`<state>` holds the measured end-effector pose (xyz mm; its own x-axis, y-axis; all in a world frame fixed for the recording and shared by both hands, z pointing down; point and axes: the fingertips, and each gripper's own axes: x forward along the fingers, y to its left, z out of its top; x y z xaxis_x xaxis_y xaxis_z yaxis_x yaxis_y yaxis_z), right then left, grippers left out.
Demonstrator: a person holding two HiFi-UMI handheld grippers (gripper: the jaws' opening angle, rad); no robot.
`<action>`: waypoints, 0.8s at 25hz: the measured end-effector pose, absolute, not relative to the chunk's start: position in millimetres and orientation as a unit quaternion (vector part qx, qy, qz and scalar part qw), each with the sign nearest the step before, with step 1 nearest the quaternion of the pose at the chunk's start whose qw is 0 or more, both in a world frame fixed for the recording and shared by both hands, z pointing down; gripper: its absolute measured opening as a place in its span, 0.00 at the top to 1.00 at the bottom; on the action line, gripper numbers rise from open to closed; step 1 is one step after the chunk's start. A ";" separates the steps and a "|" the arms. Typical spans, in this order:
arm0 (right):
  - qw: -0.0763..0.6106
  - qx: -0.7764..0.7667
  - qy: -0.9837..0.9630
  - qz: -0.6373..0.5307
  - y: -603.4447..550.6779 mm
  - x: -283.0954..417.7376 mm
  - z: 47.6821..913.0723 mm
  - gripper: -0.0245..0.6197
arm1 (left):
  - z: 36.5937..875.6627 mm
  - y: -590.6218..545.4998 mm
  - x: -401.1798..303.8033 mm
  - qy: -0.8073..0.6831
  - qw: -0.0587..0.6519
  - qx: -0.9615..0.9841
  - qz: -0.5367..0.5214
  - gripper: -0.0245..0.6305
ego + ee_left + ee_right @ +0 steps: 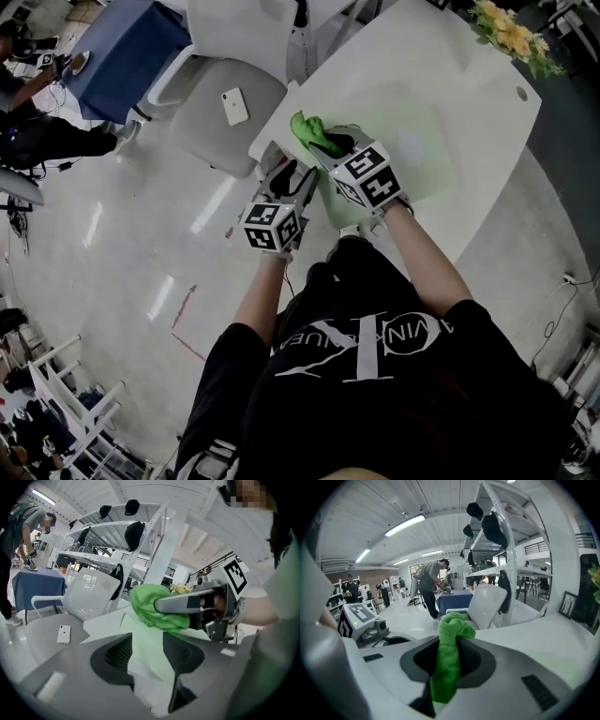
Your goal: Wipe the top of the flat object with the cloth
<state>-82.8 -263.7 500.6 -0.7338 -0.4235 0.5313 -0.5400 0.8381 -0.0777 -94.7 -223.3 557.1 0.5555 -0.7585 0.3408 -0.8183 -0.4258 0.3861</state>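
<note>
Cloth [452, 625] sits clamped in the right gripper [449, 660]; flat object [412, 141] apparently stretches ahead across the table [469, 84]; left gripper [147, 653] gapes empty.

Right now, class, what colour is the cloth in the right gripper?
The cloth is bright green, shown best in the right gripper view.

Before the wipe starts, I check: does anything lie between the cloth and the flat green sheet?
Nothing visible does. The right claw holds the cloth right at the edge of the sheet, whose top looks bare.
</note>
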 end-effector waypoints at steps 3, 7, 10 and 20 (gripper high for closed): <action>0.288 0.246 -0.919 0.112 -263.7 -89.9 515.8 0.85 | 559.2 -222.7 -91.2 -0.465 0.263 0.843 0.057 0.67; 0.317 0.232 -0.914 0.101 -260.2 -94.9 529.3 0.85 | 557.3 -219.9 -85.4 -0.459 0.252 0.850 0.057 0.75; 0.323 0.243 -0.909 0.101 -266.5 -90.9 530.7 0.85 | 554.8 -218.0 -83.5 -0.458 0.243 0.853 0.057 0.82; 0.333 0.348 -0.867 0.128 -308.7 -0.1 535.5 0.85 | 555.2 -215.6 -83.7 -0.457 0.258 0.850 0.048 0.85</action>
